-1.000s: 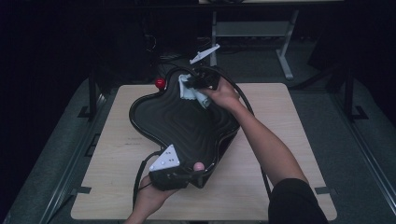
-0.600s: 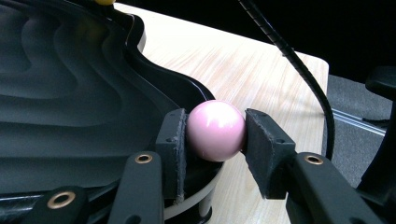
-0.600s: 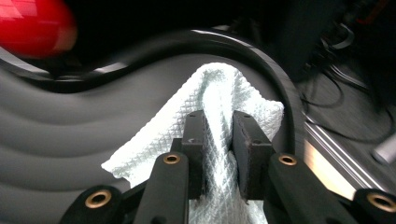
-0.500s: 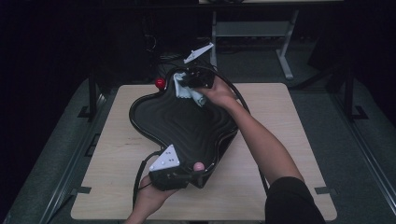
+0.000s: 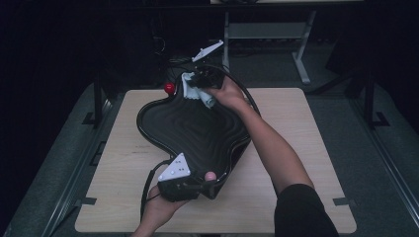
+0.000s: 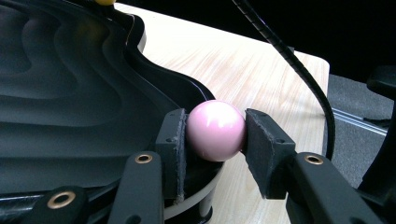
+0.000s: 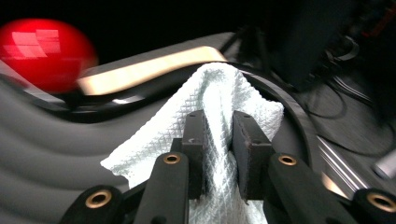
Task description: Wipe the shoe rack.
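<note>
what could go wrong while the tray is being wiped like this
The left tool steadies the black tray only by its round pink knob; the smooth ball could slip from the pads, letting the tray swing. The right tool pinches just a fold of the white cloth, so it might pull free mid-wipe. The cloth works close to the red knob at the far rim and could snag on it.

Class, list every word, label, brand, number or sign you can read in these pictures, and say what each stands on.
None: no readable text on the black tray, pink ball, red ball, white cloth, table or either gripper.
</note>
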The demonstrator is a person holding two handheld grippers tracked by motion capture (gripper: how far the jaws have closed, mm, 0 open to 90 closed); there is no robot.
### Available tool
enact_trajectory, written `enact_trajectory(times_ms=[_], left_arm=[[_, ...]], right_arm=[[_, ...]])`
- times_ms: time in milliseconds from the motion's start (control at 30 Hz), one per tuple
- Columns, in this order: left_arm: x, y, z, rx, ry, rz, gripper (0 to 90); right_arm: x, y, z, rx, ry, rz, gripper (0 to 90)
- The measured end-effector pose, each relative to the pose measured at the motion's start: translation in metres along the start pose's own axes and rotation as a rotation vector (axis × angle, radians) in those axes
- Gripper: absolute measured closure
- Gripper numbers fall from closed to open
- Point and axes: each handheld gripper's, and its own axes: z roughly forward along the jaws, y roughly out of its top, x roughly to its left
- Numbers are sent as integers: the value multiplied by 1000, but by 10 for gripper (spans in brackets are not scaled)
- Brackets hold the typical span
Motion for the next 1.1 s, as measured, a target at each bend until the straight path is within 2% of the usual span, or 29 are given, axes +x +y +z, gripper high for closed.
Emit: enact_trajectory(times_ms=[33,100,167,233,267,367,433,467,567,633,700,767,833,933,1033,1100], left_arm=[[0,0,0,0,0,0,601],[0,0,0,-1,0,1,601],[0,-1,0,-3,-1,1,601],[0,0,0,-3,1,2,601],[0,0,0,-3,0,1,601],[0,0,0,-1,0,1,601],[0,0,0,-1,-2,1,601],[0,0,0,-1,-2,2,601],[0,0,0,0,-3,1,601],[0,0,0,1,-2,1,601],[1,0,0,1,-3,2,601],[1,0,0,1,-4,2,601],[1,0,0,1,-4,2,601],[0,0,0,2,-3,2,601],[0,0,0,2,-1,4,601],[1,0,0,2,-3,3,601]], right_arm=[[-6,-1,0,6,-8,26,758],[-5,-1,0,4,1,31,756],[3,1,0,-7,33,1,757],[7,3,1,-5,24,-33,758],[5,3,2,-4,30,-23,759],[-8,1,1,8,-18,10,759],[-14,-2,1,5,-18,41,758],[-13,-1,1,6,-17,40,758],[2,4,2,-11,34,-12,757],[8,7,4,-10,34,-43,759],[1,6,5,-10,14,-26,759],[-9,2,4,-1,-10,22,758],[-13,0,3,-7,1,51,757],[-6,-3,2,-1,-13,9,759],[-14,-11,-3,18,-21,32,761],[-17,-19,-6,15,-11,58,762]])
